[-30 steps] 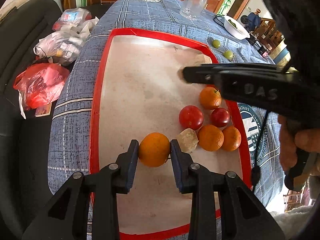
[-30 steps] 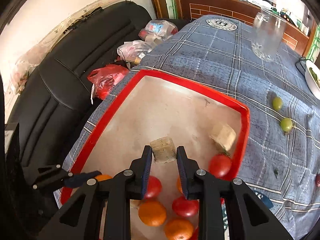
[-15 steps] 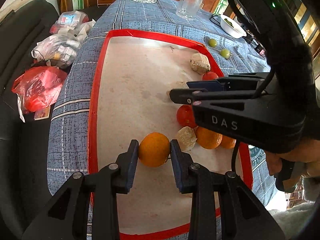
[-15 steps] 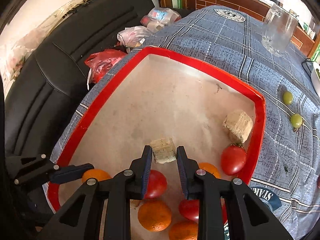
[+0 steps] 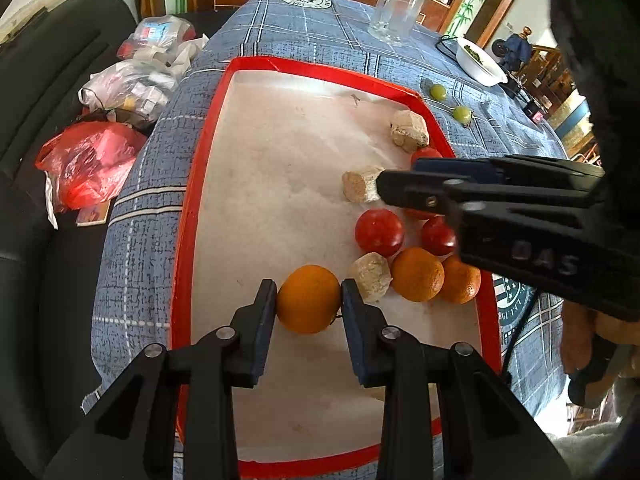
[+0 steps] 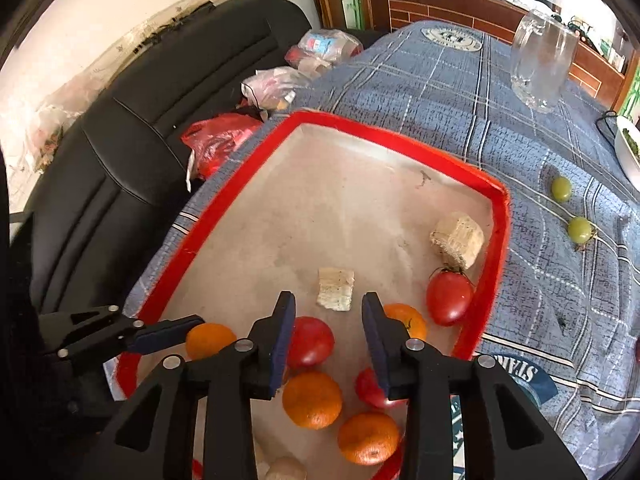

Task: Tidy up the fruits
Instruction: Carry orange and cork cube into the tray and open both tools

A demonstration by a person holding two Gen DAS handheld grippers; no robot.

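Observation:
My left gripper [image 5: 308, 300] is shut on an orange [image 5: 308, 299] low over the red-rimmed tray [image 5: 200, 152]. My right gripper [image 6: 329, 320] is open and empty, just behind a beige cube [image 6: 336, 289] that lies on the tray floor; in the left wrist view the cube [image 5: 358, 187] shows at the right gripper's tip. Red tomatoes [image 5: 379, 232] and oranges [image 5: 417, 274] cluster at the tray's right side, with another beige cube [image 5: 372, 276] beside my left gripper and a third [image 6: 458, 241] near the far right corner. Two green grapes [image 6: 561, 189] lie on the cloth.
The tray sits on a blue plaid tablecloth [image 5: 320, 32]. A glass mug [image 6: 542, 68] stands at the far end and a white bowl [image 5: 480, 62] at the far right. A black sofa [image 6: 140, 112] with plastic bags [image 5: 92, 164] runs along the left.
My right gripper has opened and let go of the beige cube, which now lies on the tray in front of it. My left gripper still holds the orange in place.

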